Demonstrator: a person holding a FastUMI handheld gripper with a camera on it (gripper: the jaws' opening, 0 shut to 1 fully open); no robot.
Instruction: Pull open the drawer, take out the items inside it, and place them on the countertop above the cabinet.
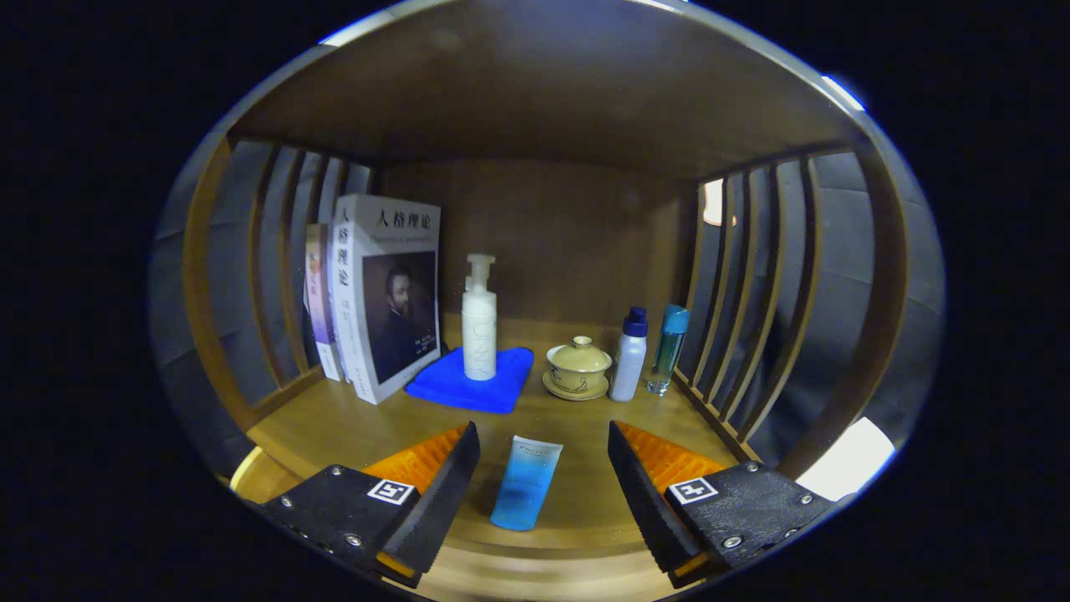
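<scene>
Two fingers of the gripper (543,468) stand spread wide apart, released, with nothing pressed between them. Lying flat on the wooden countertop (334,426) in the gap between the fingers, touching neither, is a blue tube (525,483), its cap end pointing back toward the camera and its flat crimped end pointing away. Beyond the fingertips, a folded blue cloth (472,383) rests on the wood, and a white pump bottle (479,322) stands upright on it. To the left of the cloth, two books (380,293) stand on end, leaning against the slatted side wall. Ahead and to the right of the cloth sits a yellow lidded cup (578,364) on its saucer, then just beside it a white bottle with a dark blue cap (629,355), and next to that a clear bottle with a teal cap (669,347), near the right-hand slats (752,293).
</scene>
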